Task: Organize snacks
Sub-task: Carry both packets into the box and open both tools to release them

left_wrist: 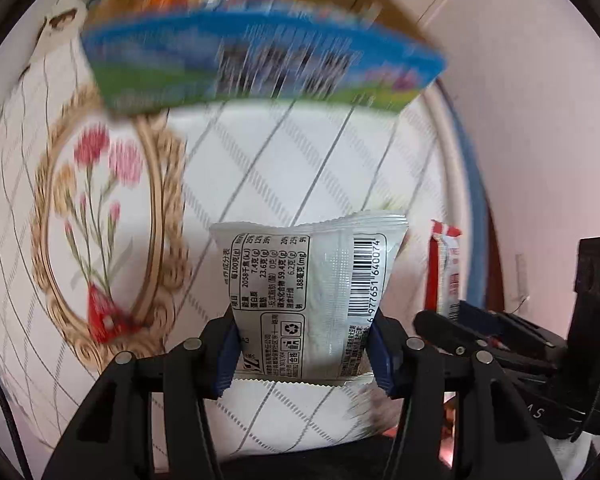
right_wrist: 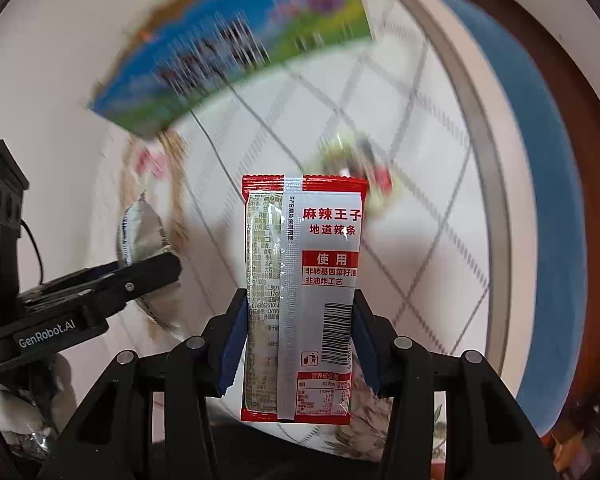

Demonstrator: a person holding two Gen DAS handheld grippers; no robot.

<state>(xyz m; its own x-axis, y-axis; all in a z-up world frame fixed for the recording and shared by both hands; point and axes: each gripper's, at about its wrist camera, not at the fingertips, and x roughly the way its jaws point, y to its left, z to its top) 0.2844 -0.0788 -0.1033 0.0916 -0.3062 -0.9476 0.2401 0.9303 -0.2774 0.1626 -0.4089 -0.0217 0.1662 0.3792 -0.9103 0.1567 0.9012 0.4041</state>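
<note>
My left gripper (left_wrist: 302, 356) is shut on a white snack packet (left_wrist: 308, 296) with a barcode and holds it above the table. My right gripper (right_wrist: 298, 344) is shut on a red and white spicy-strip packet (right_wrist: 302, 292). Each held packet also shows from the other side: the red one in the left wrist view (left_wrist: 446, 268), the white one in the right wrist view (right_wrist: 140, 236). A blue and green cardboard box (left_wrist: 260, 64) stands ahead at the back of the table, blurred; it also shows in the right wrist view (right_wrist: 228, 52).
The round table (left_wrist: 300, 160) has a white checked cloth with a flower pattern (left_wrist: 100, 208). A small red item (left_wrist: 104, 316) lies on the cloth at the left. Blurred small snacks (right_wrist: 360, 160) lie ahead in the right wrist view. The table's blue rim (right_wrist: 552, 200) curves on the right.
</note>
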